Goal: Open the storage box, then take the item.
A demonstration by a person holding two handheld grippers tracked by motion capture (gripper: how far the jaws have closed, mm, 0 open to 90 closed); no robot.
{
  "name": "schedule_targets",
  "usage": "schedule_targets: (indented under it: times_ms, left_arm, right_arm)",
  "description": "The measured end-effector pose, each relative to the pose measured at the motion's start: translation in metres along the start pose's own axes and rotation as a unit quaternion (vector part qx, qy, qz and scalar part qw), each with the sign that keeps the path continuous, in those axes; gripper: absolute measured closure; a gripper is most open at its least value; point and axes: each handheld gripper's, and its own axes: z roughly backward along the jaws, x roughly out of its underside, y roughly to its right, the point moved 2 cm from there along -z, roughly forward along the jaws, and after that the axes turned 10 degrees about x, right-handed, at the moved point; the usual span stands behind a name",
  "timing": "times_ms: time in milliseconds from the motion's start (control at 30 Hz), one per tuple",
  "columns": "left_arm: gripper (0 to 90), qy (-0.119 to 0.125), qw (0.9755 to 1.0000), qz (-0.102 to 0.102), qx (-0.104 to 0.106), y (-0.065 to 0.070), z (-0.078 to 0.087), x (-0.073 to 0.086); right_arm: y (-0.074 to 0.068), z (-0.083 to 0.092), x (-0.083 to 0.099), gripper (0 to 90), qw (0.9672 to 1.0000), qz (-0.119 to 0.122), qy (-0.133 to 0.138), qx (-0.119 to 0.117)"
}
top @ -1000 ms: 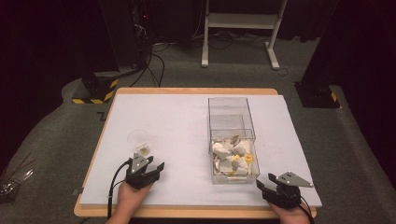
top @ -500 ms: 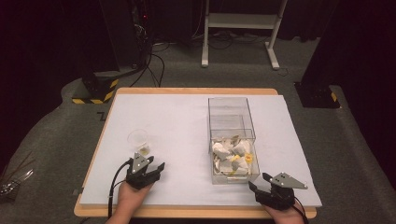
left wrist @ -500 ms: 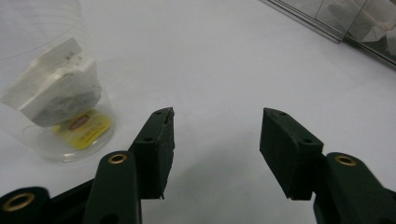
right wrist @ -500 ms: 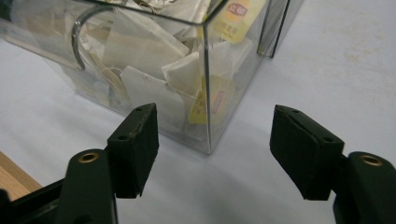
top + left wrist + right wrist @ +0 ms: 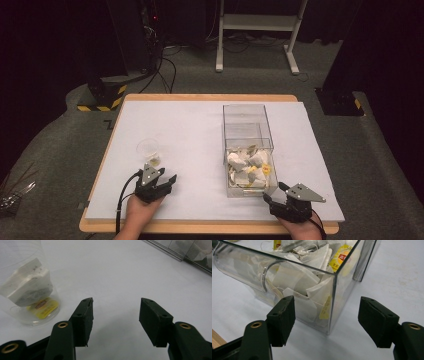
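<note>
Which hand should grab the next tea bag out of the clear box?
Probably the right. The right gripper sits open at the box's near corner, beside the tea bags. The left gripper rests open by the cup, farther away.

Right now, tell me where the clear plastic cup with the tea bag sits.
In the high view the clear plastic cup stands on the white table, left of centre, just beyond the open left gripper and well left of the clear box.
</note>
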Motion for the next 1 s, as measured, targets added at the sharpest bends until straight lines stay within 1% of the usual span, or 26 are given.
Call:
schedule_targets:
  times_ms: [200,467,667,833,1000]
  left_arm:
    - [45.1,-0.001,1.0,-0.003,0.001,0.0,0.0,0.0]
    - [44.9,-0.004,1.0,-0.005,0.004,0.001,0.0,0.0]
    - [44.9,-0.004,1.0,-0.005,0.004,0.001,0.0,0.0]
    - [44.6,-0.004,1.0,-0.005,0.006,0.001,0.0,0.0]
    - [44.4,-0.005,0.9999,-0.006,0.009,0.001,0.0,0.0]
  right_arm:
    - [-0.003,-0.002,-0.002,27.2,0.9999,0.009,0.006,0.004]
    - [-0.003,-0.007,-0.006,25.3,0.9997,0.007,0.012,0.019]
    - [-0.004,-0.014,-0.012,22.2,0.9993,0.011,0.016,0.031]
    - [-0.004,-0.02,-0.017,18.4,0.9992,0.009,0.013,0.038]
    - [-0.004,-0.027,-0.024,15.7,0.9985,0.008,0.012,0.053]
